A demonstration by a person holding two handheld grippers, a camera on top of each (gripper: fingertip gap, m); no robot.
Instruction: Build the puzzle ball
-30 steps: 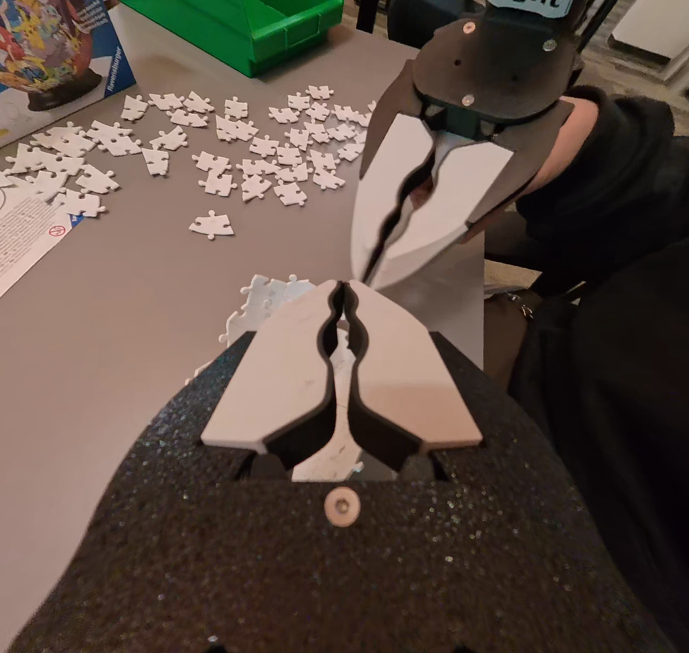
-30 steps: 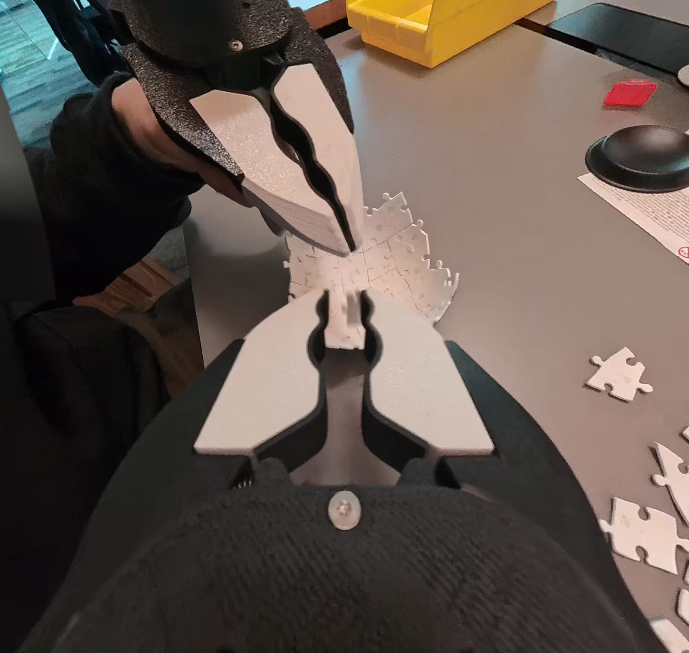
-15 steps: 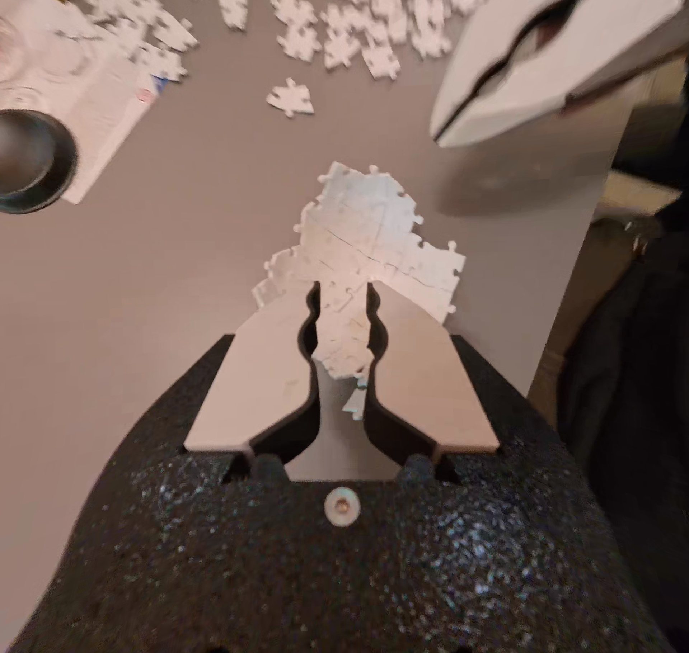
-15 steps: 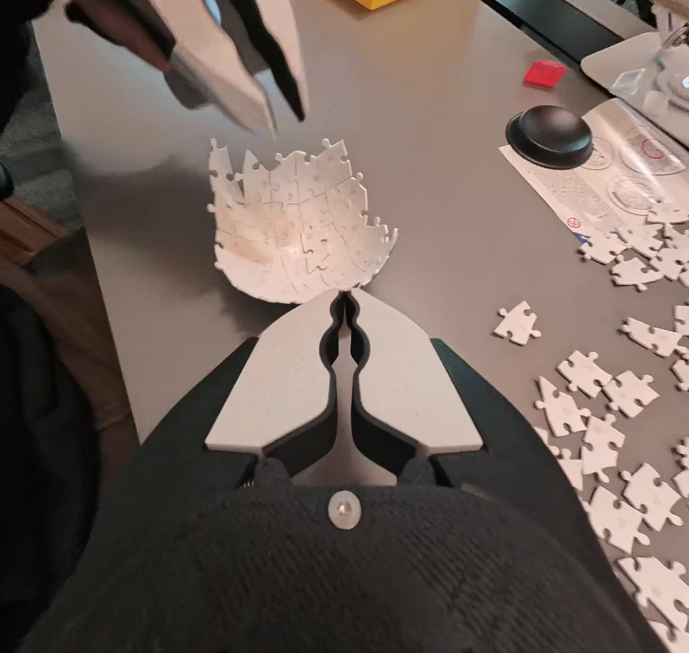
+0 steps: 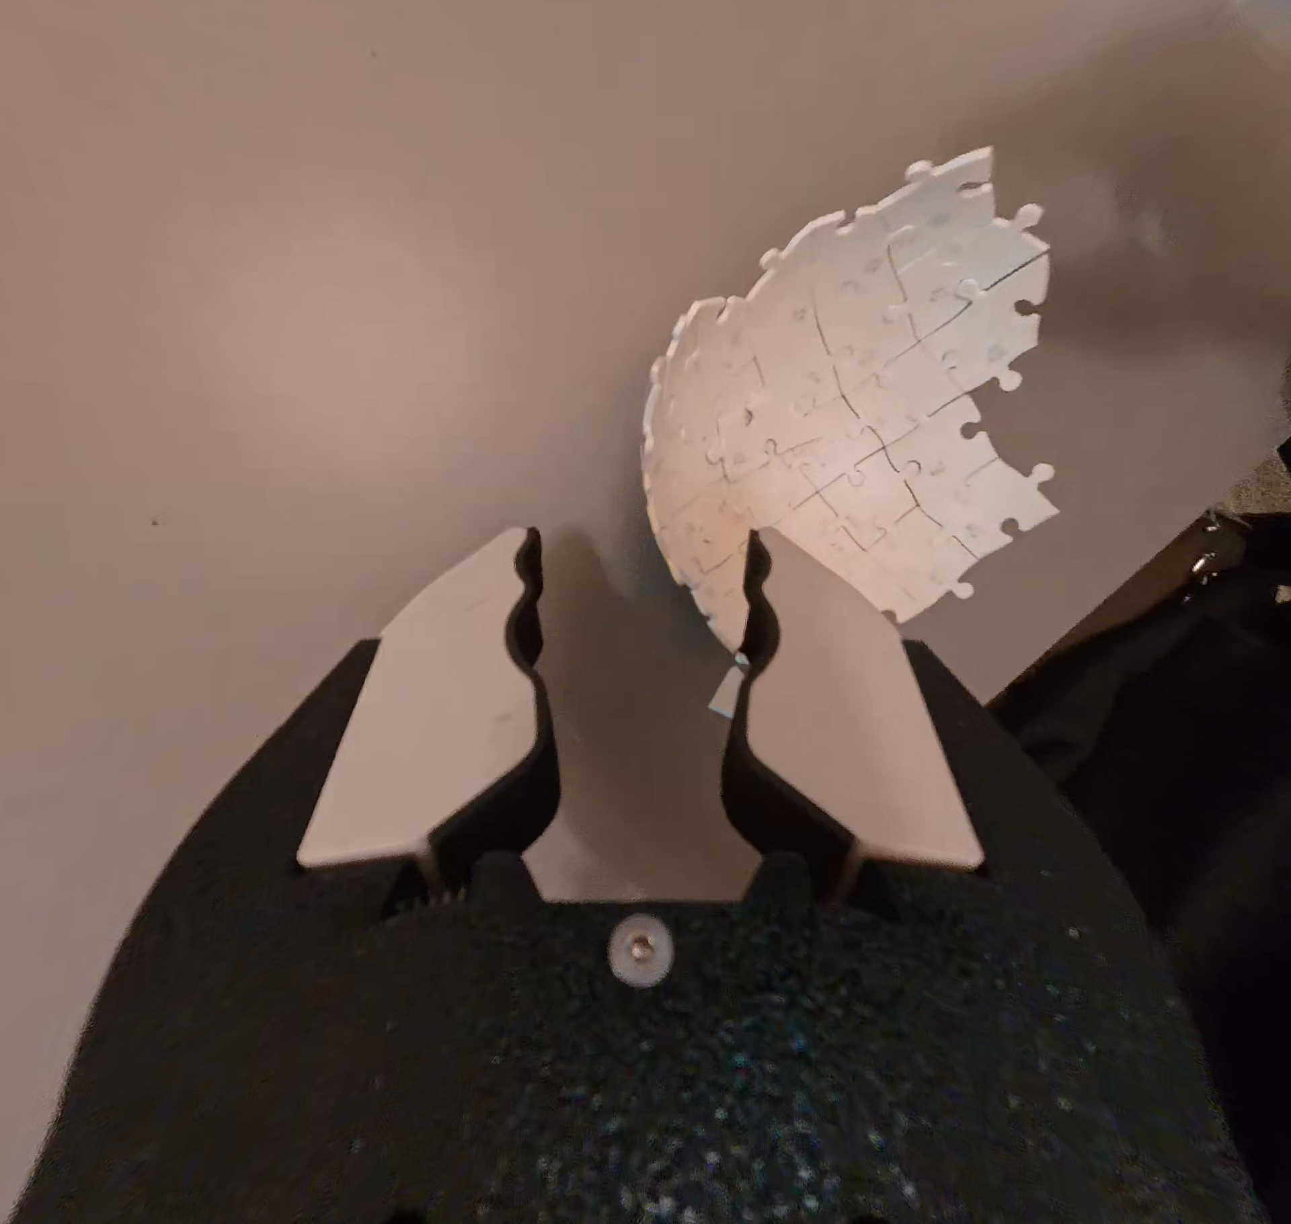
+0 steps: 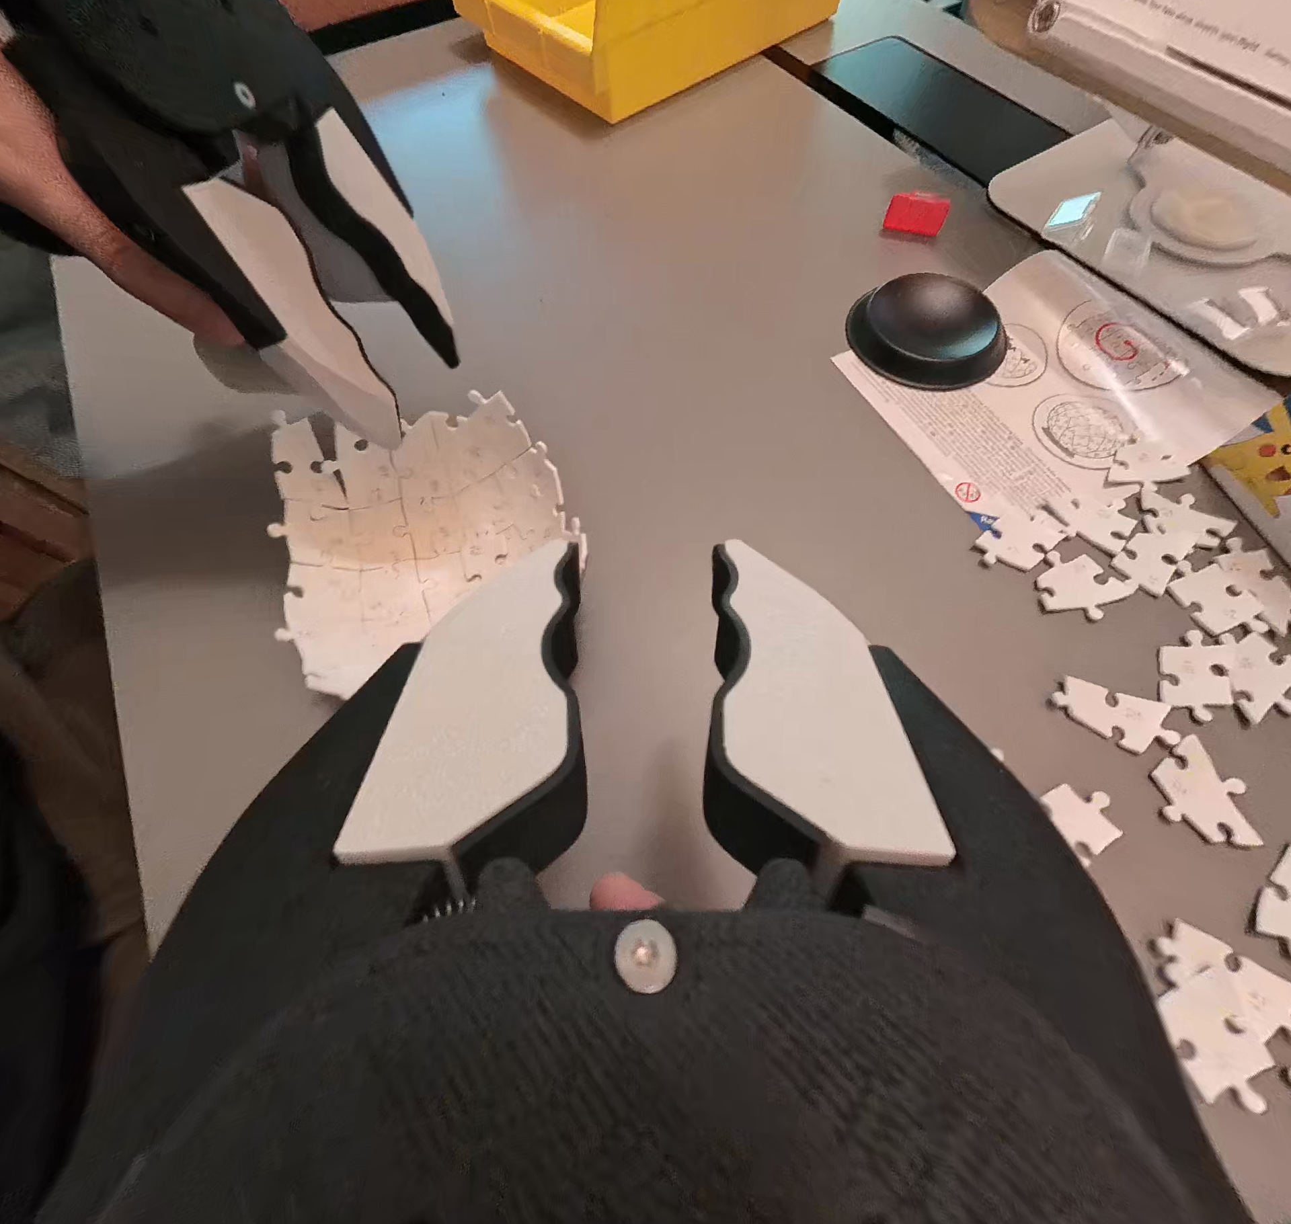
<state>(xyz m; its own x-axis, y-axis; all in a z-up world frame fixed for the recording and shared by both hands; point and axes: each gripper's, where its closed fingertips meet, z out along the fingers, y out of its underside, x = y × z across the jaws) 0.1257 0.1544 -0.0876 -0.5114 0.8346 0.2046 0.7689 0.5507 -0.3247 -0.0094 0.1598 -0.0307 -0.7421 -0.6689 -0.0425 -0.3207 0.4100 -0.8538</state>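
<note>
The right gripper [image 6: 646,551] hangs nearest over the grey table [image 6: 698,324], its jaws spread wide with nothing between them. Just left of its left finger, the curved shell of joined white puzzle pieces [image 6: 412,527] rests on the table like a shallow bowl, close to the near-left edge. The left gripper [image 5: 639,541] is over the shell's far-left rim, jaws wide and empty, one fingertip [image 6: 381,415] at the rim. To the right lie loose puzzle pieces [image 6: 1180,667], farther off an instruction sheet [image 6: 978,422] under a black dome base [image 6: 925,328], then a red block [image 6: 915,213] and a yellow bin [image 6: 629,10].
</note>
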